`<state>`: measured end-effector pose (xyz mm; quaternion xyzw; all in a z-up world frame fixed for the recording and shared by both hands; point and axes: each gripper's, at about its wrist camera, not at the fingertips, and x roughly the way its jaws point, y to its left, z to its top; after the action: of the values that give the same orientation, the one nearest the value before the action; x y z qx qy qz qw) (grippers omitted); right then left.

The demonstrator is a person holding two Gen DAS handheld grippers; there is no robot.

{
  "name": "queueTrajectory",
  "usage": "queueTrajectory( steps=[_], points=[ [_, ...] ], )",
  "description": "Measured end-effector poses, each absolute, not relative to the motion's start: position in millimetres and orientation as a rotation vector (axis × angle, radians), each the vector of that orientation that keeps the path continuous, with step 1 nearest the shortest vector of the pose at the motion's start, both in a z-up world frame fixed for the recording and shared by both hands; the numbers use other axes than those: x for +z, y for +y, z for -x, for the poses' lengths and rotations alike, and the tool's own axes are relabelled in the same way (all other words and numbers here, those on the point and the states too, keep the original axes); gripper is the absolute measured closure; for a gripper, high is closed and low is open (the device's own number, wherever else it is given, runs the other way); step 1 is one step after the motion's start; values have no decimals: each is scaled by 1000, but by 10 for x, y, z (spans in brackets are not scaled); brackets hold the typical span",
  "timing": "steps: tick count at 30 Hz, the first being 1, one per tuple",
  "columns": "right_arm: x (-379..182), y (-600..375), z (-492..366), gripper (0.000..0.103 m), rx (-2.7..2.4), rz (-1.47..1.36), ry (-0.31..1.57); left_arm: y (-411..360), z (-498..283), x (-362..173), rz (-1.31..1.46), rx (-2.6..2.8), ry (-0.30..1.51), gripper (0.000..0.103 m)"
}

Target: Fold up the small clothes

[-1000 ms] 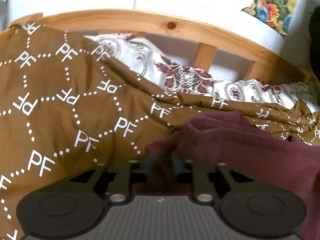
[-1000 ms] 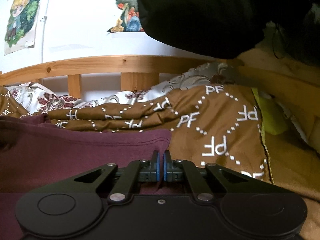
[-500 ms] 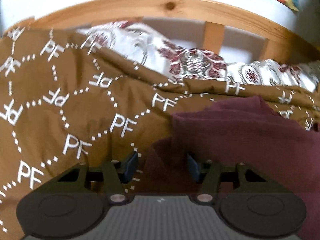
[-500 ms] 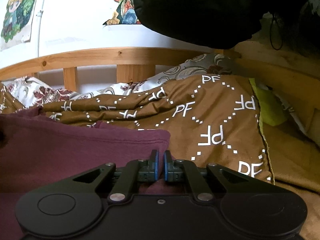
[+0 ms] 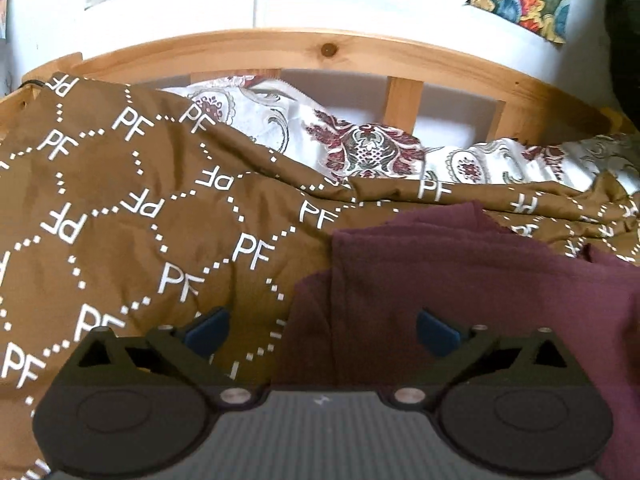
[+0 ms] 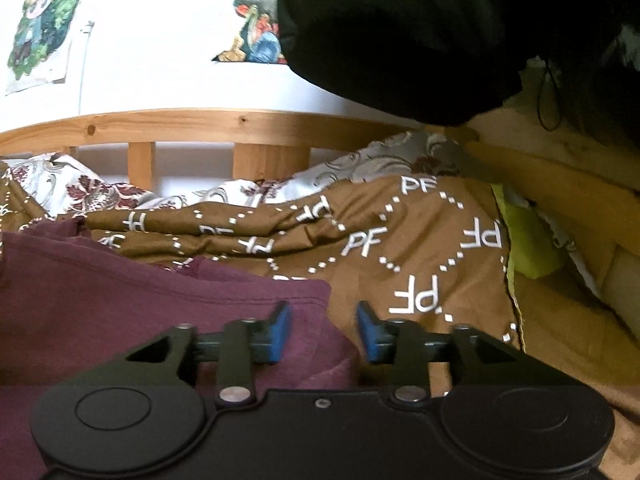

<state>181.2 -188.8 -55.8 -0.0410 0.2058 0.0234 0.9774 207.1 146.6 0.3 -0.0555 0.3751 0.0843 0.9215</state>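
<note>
The maroon garment (image 5: 460,280) lies on the bed, spread over a brown bedspread (image 5: 120,220) printed with white "PF" letters and dotted lines. In the left wrist view its left edge shows stacked layers, one flap lying over another, with a corner peaking up at the far side. In the right wrist view the same garment (image 6: 140,300) reaches in from the left and ends in a hemmed corner just ahead of the gripper.

The left gripper (image 5: 322,330) is released, its blue-padded fingers (image 5: 206,330) spread wide, one over the bedspread and the other over the maroon cloth, with the garment's edge running between them. The right gripper (image 6: 323,330) is also released, its blue pads (image 6: 280,330) parted with nothing pinched; the garment's corner sits by the left pad and bare bedspread by the right one.

Beyond the bedspread lies a white sheet with dark red floral patterns (image 5: 360,148), then the wooden bed rail (image 5: 328,50) against a white wall with colourful pictures (image 6: 36,28). A yellow-green cloth (image 6: 528,240) is tucked at the right side of the bed. A large dark shape (image 6: 420,32) hangs across the upper right of the right wrist view.
</note>
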Motion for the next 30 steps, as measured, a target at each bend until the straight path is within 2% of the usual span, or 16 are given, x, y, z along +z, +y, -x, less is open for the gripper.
queueTrajectory(
  steps=[3, 14, 17, 30],
  points=[
    [-501, -1799, -1734, 34, 67, 103, 393, 1466, -1924, 37, 120, 155, 776, 1],
    [-369, -1478, -1351, 4, 137, 119, 395, 1442, -1486, -41, 193, 116, 835, 1],
    [-344, -1378, -1246, 1, 167, 108, 409, 1428, -1409, -58, 192, 101, 845, 1],
    [-460, -940, -961, 1, 219, 112, 512, 1443, -1267, -175, 177, 94, 886, 1]
  ],
)
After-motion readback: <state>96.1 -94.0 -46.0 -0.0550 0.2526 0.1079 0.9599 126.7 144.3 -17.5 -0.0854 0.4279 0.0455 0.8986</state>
